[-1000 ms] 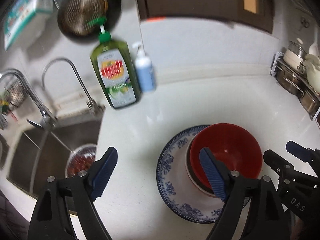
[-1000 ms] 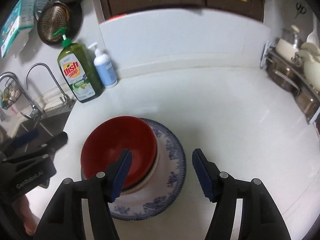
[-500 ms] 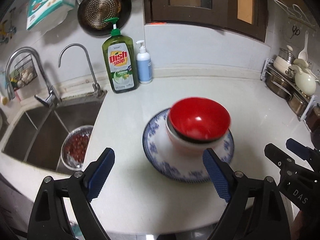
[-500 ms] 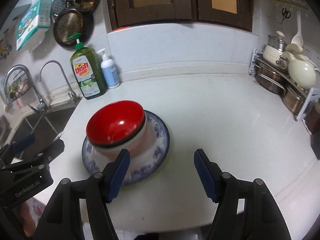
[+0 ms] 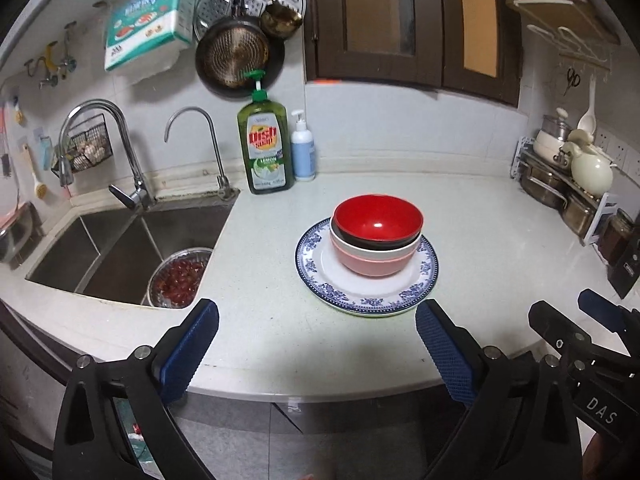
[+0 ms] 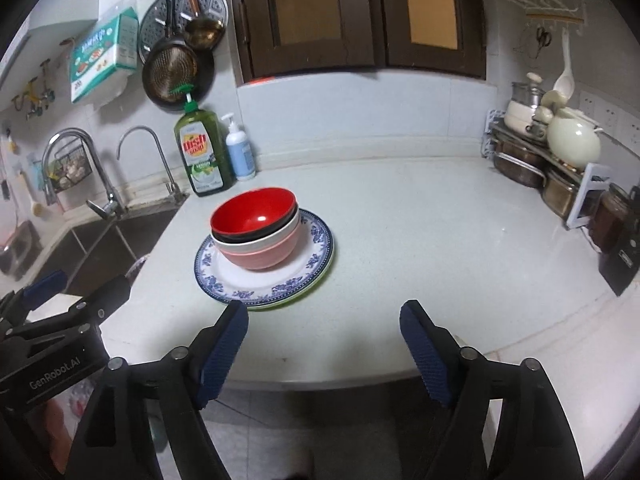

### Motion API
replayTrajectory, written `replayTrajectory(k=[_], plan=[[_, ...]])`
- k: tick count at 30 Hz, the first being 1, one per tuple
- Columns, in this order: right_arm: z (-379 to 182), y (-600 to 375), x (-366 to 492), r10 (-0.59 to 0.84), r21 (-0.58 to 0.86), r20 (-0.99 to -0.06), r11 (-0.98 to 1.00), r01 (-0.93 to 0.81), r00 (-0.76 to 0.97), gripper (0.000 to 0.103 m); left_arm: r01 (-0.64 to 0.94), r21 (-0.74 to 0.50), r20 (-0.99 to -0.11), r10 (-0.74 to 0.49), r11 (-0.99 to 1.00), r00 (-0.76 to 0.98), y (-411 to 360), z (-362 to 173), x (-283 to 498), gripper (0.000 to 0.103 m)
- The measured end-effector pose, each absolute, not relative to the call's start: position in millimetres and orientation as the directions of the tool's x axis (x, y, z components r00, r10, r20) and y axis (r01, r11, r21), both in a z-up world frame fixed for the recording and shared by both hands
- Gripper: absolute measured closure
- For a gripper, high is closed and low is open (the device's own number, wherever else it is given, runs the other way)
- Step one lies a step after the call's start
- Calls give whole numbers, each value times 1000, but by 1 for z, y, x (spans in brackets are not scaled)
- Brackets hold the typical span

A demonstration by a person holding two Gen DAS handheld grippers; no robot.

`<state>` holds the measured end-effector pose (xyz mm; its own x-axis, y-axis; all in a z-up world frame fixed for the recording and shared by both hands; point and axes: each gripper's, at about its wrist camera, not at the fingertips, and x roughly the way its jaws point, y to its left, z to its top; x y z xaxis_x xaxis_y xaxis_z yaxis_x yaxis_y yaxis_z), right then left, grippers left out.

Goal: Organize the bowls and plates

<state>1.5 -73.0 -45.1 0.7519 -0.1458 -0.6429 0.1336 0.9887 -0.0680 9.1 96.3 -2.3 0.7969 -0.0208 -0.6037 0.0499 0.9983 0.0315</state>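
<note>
A red bowl (image 5: 378, 222) (image 6: 254, 210) is nested in a pink bowl (image 5: 372, 262) (image 6: 266, 252), and both stand on a blue-patterned plate (image 5: 366, 300) (image 6: 312, 260). A green rim of a second plate shows under it in the right wrist view. The stack rests in the middle of the white counter (image 5: 280, 320). My left gripper (image 5: 316, 338) hangs at the counter's front edge, its jaws opening with nothing between them. My right gripper (image 6: 322, 338) is beside it, jaws also opening and empty. Each gripper is well short of the stack.
A sink (image 5: 120, 248) with a strainer of red fruit (image 5: 178, 278) lies to the left. A green dish soap bottle (image 5: 264, 148) and a small pump bottle (image 5: 303, 152) stand at the back wall. A rack of pots (image 5: 568, 184) fills the right corner.
Both grippers have pulled back from the stack toward the counter's front edge and spread wider. The bowls and plate stay in place and now look smaller and farther off.
</note>
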Motion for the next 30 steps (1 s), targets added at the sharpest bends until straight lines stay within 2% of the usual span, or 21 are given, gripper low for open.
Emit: replayTrajectory(k=[9, 30], plan=[[-30, -59, -39, -157, -80, -586, 987, 136, 795, 24, 80, 33, -583, -46, 996, 812, 107, 8, -23, 0], [-15, -37, -75, -192, -94, -543, 981, 168, 817, 23, 137, 13, -553, -107, 990, 826, 120, 24, -45, 0]])
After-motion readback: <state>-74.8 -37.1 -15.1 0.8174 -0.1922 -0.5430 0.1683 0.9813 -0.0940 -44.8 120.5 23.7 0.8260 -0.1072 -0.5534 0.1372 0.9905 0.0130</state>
